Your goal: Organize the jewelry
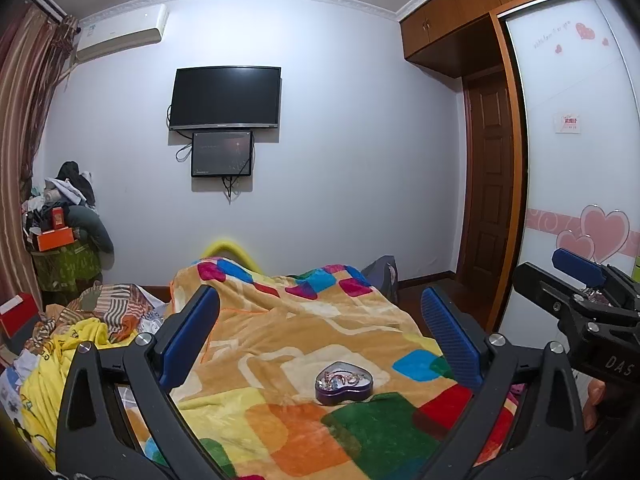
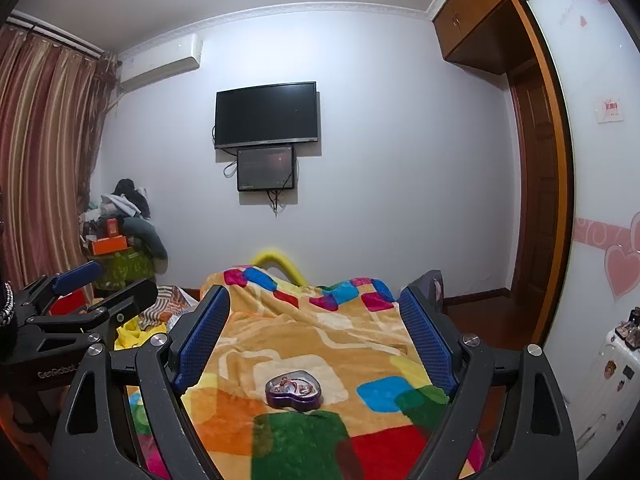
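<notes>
The left gripper [image 1: 320, 340] is hovering above the bed [image 1: 280, 328], its blue fingers [image 1: 188, 336] spread wide and gripping nothing. A purple heart-shaped jewelry box [image 1: 344, 383], lid off with tangled jewelry [image 1: 340, 378] inside, is lying on the patchwork blanket [image 1: 360, 432] between and below the fingertips, nearer the right finger. The right gripper [image 2: 316, 340] is likewise gaping empty, the box [image 2: 294, 391] sitting between its fingers [image 2: 428, 340], touching neither.

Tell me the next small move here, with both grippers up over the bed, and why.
Probably lower the right gripper toward the purple heart-shaped tin on the patchwork blanket. Both it and the left gripper are open, empty and well short of the tin, which lies lidless with jewelry showing inside.
</notes>
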`<state>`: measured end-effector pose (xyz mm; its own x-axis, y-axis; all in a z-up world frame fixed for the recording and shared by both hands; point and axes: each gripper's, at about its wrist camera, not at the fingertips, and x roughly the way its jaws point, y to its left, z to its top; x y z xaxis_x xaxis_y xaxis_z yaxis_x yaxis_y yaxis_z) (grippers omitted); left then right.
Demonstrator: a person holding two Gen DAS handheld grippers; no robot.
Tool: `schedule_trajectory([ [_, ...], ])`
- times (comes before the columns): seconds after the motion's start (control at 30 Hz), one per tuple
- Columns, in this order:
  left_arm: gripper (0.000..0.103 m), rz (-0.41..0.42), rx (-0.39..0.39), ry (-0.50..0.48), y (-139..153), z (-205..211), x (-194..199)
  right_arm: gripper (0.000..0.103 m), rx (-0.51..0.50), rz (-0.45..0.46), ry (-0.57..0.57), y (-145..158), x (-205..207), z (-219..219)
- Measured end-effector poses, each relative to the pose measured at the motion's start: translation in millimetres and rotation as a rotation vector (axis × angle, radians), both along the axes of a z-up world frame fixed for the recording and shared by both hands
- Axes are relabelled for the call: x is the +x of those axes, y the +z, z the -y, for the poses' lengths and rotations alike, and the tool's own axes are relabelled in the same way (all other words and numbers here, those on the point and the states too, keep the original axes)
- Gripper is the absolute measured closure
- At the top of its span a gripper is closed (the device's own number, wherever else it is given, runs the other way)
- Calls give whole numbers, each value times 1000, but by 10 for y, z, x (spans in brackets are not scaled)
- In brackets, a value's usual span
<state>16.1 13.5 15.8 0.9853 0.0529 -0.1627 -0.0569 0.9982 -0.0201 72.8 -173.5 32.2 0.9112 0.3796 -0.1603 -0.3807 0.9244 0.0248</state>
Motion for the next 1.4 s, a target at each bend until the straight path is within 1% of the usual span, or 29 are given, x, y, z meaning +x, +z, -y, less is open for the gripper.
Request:
schedule_trajectory([
  [0.97,1,-16,-10,-14,-39,40,51,18,-6,-18,0,9,-3,6],
  [1.4,1,-28,-28,-26,-48,30,71,18,-3,-18,1,10,-6,7],
])
